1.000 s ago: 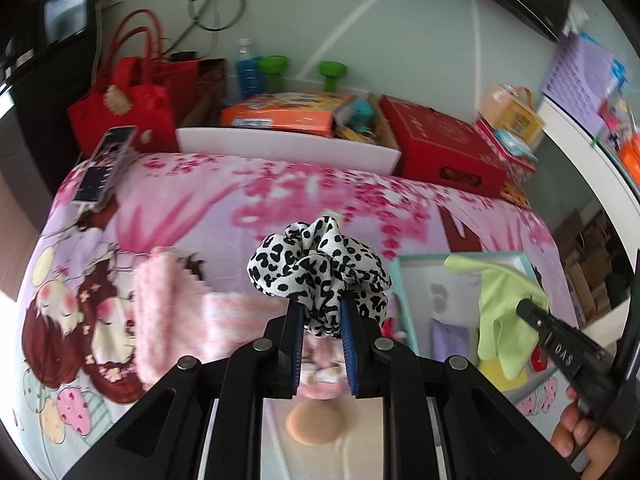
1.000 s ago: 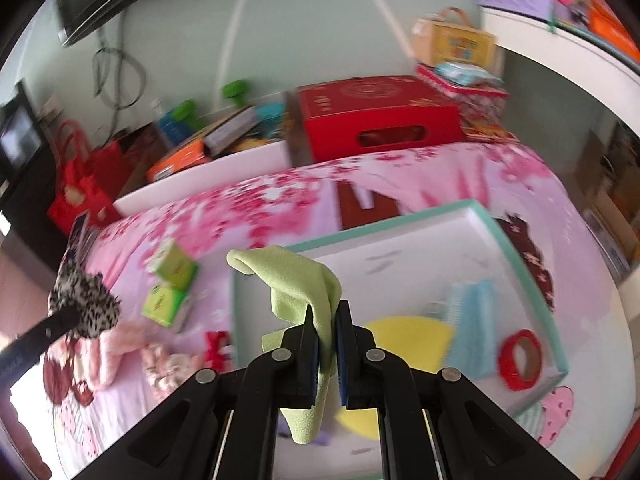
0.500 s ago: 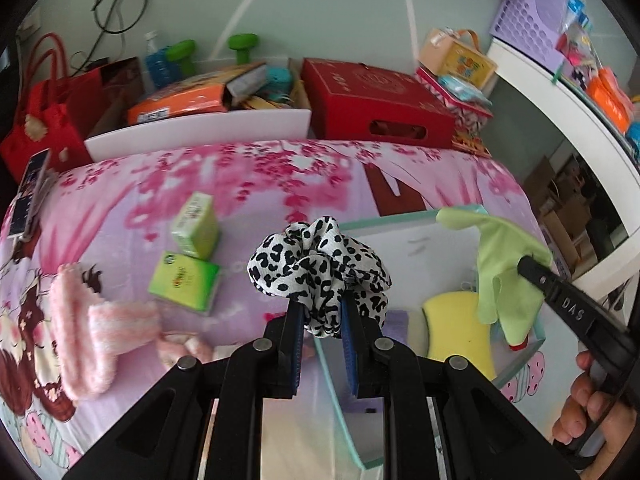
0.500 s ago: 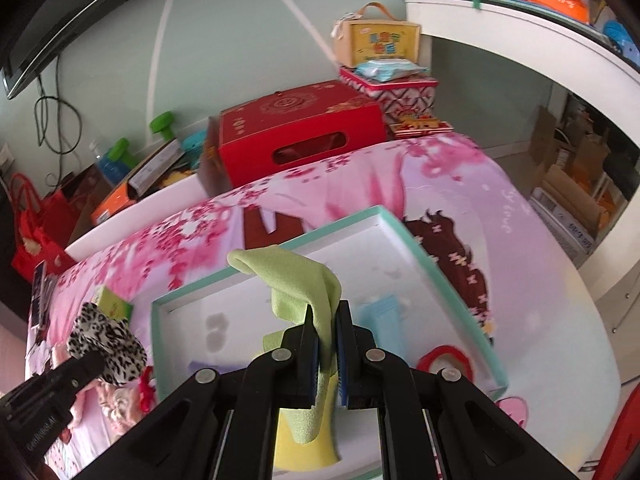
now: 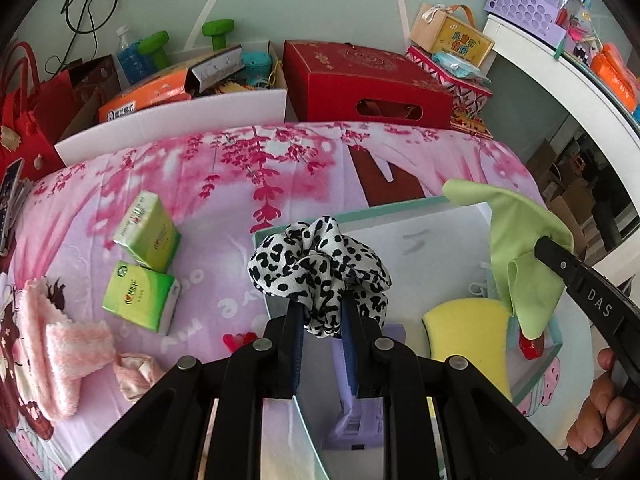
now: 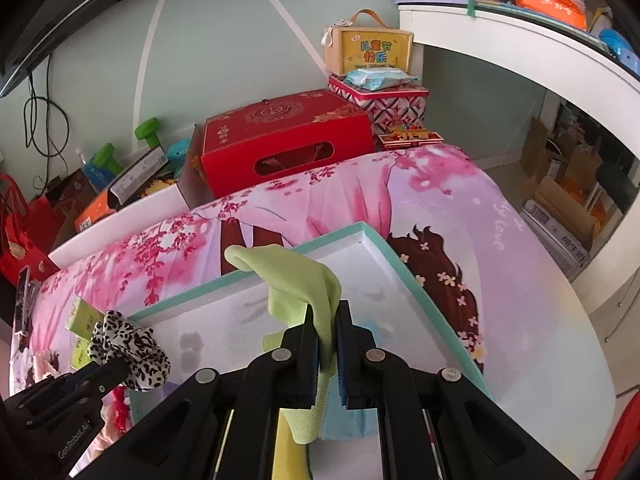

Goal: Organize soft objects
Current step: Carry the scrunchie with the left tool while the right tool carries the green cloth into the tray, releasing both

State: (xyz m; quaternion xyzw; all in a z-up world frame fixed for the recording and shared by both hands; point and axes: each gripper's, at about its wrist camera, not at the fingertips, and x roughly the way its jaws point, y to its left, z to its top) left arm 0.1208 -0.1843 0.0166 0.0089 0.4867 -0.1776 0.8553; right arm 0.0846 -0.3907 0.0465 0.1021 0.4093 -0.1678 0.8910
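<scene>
Leopard-print scrunchie (image 5: 316, 268) pinched in nearly closed left gripper (image 5: 320, 354). Green cloth (image 6: 300, 280) clamped in fully closed right gripper (image 6: 327, 360), held above teal-rimmed tray (image 6: 404, 268).

"DAS" on right gripper (image 5: 538, 246) arm; "GenRobot.AI" on left gripper (image 6: 120, 364) arm; "My love" on bedsheet (image 6: 496, 224); "儿童节快乐" on gift box (image 6: 368, 50).
</scene>
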